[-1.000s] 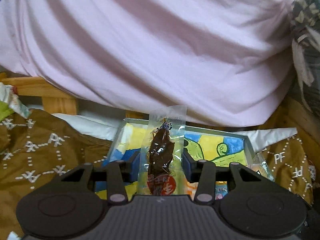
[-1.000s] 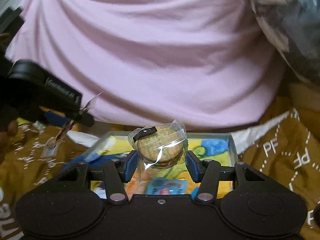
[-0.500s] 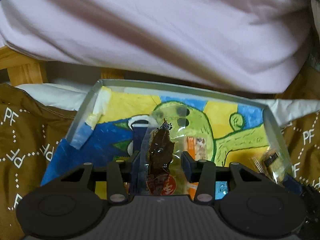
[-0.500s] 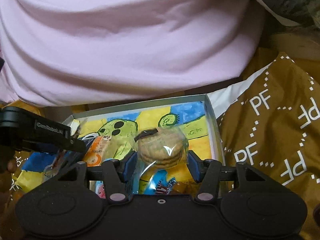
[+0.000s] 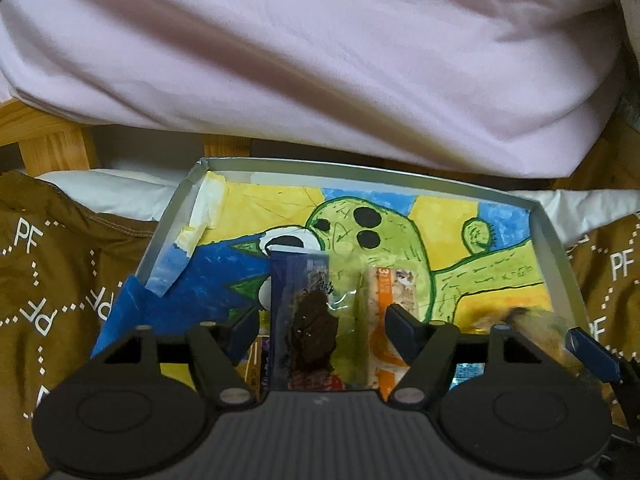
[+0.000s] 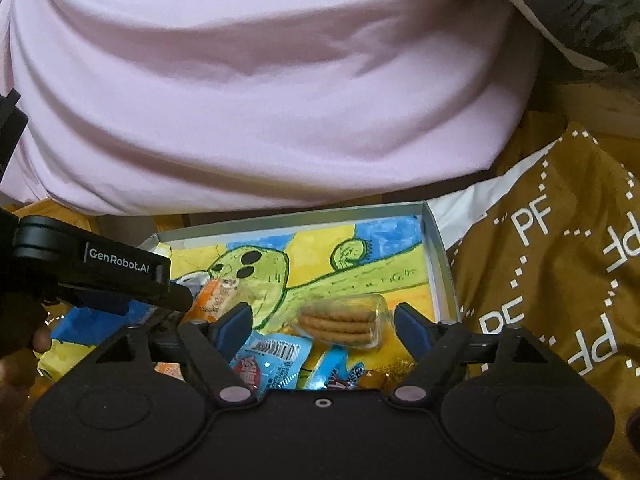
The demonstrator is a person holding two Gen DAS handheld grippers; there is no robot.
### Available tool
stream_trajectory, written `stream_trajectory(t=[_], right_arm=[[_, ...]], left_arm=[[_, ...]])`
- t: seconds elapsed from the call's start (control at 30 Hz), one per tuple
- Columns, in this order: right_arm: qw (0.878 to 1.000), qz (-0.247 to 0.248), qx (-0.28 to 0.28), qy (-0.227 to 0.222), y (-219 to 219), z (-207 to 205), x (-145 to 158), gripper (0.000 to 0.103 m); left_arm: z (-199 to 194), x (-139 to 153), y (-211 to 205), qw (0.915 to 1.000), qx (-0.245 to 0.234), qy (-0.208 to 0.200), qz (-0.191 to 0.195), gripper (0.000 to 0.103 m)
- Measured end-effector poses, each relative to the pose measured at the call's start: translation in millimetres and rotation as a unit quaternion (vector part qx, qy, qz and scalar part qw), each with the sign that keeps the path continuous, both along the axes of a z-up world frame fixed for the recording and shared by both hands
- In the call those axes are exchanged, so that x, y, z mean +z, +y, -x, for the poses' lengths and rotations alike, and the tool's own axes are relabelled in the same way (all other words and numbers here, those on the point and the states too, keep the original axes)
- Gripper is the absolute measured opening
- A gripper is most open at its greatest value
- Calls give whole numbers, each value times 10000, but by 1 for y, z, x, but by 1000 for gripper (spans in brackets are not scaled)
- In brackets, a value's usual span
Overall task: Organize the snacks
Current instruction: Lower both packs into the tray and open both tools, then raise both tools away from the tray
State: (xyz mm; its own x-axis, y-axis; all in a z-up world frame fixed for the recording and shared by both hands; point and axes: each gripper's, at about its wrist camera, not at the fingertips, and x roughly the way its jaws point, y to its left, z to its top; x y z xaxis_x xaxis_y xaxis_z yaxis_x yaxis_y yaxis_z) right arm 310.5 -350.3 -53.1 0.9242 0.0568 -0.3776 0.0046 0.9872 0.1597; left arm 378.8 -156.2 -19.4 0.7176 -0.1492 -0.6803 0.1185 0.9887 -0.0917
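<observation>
Right now both my grippers hang over the shallow tray [image 5: 554,240], whose grey rim frames a painted green-and-yellow floor. My left gripper [image 5: 322,320] has its fingers spread wide, clear gaps on both sides of the dark snack packet [image 5: 310,320] between them; whether it touches either pad I cannot tell. That packet's long axis runs 6 to 12 o'clock in the left view, its clear top end pointing at 12. Just beside it, toward 3, an orange-wrapped packet [image 5: 390,312] lies parallel. Bare painted floor stays free from 10 round to 2, up to the far rim.

My right gripper [image 6: 324,320] is also spread apart, holding nothing. The wrapped biscuit stack [image 6: 344,324] lies in the tray between its fingers, long axis running 9 to 3, apart from both pads. Blue packets [image 6: 276,360] crowd 6 to 7. The tray's right wall stands near, at 2; brown printed cloth [image 6: 560,300] lies beyond.
</observation>
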Motion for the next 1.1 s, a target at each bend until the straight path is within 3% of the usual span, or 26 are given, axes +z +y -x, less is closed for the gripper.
stream_trajectory(t=[0.47,0.83,1.1], right_arm=[[9990,43,-126,-427,7,29,27,100],[9953,59,-210,-941,11,82,71,102],[9931,66,-204,-1152,28,136,92,102]], left_arm=[[33,37,28,9970,369,-622,275,99],[79,77,57,9914,625,-1084,392,102],[141,98,85,9850,803,-1418,575,103]])
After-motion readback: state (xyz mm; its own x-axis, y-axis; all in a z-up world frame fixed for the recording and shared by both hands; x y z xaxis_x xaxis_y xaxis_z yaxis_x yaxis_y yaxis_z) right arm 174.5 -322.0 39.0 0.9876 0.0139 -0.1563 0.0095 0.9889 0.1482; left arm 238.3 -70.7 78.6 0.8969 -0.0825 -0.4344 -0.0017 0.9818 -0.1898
